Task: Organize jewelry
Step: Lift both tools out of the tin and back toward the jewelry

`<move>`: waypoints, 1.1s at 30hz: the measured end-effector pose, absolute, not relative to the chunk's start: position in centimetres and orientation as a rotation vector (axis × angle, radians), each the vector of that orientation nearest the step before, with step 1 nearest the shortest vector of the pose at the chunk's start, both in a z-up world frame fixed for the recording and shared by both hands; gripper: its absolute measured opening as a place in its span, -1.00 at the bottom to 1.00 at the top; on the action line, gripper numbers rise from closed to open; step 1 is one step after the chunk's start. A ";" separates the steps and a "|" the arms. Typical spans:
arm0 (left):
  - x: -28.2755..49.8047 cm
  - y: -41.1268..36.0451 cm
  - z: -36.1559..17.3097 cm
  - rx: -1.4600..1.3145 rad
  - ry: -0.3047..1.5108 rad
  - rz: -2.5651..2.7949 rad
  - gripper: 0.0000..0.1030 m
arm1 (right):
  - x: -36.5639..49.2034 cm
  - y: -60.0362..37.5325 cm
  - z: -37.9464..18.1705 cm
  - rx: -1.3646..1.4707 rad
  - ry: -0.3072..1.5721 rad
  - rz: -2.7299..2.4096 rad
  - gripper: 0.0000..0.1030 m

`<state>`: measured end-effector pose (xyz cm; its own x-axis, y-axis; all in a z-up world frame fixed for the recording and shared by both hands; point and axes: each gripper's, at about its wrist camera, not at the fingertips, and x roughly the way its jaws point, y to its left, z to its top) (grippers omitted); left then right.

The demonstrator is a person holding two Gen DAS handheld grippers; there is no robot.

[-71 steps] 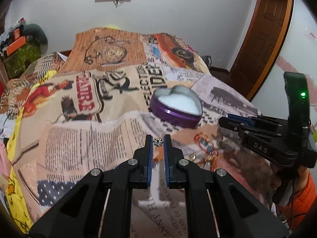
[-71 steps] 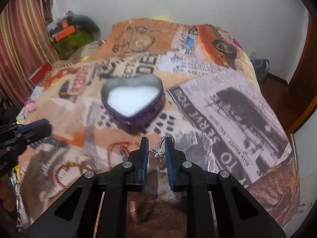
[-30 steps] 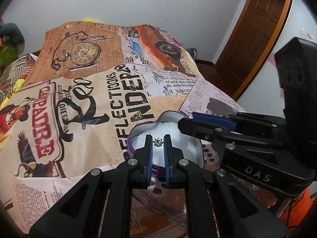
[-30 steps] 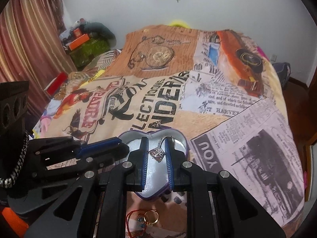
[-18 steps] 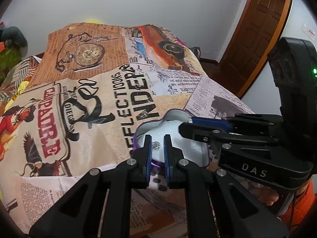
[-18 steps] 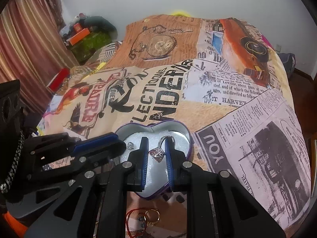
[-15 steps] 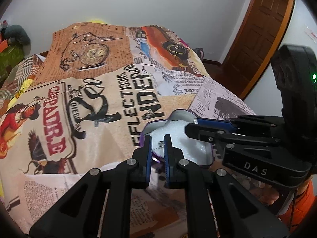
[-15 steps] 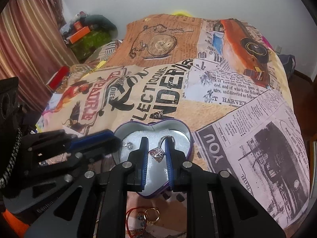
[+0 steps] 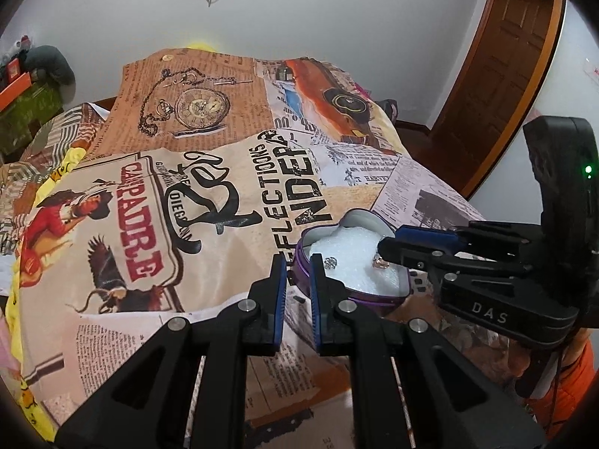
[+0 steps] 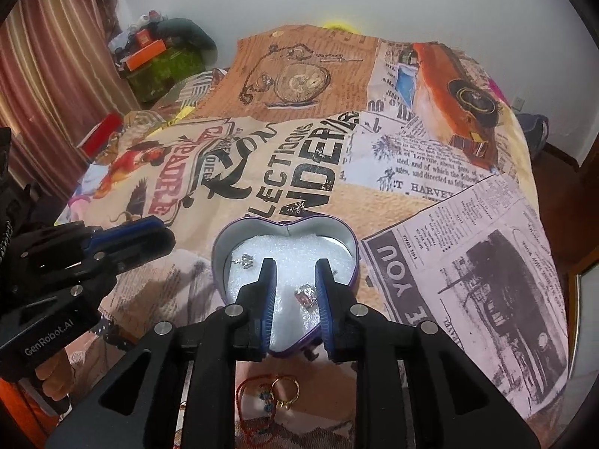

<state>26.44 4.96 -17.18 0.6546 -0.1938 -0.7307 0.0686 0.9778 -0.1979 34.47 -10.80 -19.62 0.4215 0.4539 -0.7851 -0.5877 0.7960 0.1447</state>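
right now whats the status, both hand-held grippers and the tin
Left hand-held gripper open, empty. Right hand-held gripper open over heart tin. Ring and silver charm lie inside. Gold ring and red cord bracelet outside.

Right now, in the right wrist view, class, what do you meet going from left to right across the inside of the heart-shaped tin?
Small silver charm → left finger of the right gripper → pink stone ring → its right finger.

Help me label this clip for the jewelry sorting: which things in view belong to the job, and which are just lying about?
Part of the job:
heart-shaped tin
silver earring and stone ring, both inside the tin
gold ring and red bracelet on the bedspread
left gripper, right gripper

Lying about:
printed bedspread
orange box
wooden door
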 end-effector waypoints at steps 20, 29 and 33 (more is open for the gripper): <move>20.8 3.6 -15.3 -0.140 0.855 -0.163 -0.81 | 28.0 -13.2 -16.2 -0.169 0.848 0.617 -0.58; 17.7 3.6 -15.9 -0.157 0.887 -0.159 -0.77 | 25.5 -15.4 -16.8 -0.104 0.855 0.586 -0.13; 16.6 3.6 -16.8 -0.165 0.916 -0.163 -0.76 | 24.3 -16.1 -17.3 -0.108 0.853 0.570 -0.10</move>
<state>16.57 3.57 -16.76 0.5987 -0.2102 -0.7729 0.0699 0.9750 -0.2110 24.33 -16.09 -17.31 0.5191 0.4320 -0.7375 -0.5164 0.8461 0.1322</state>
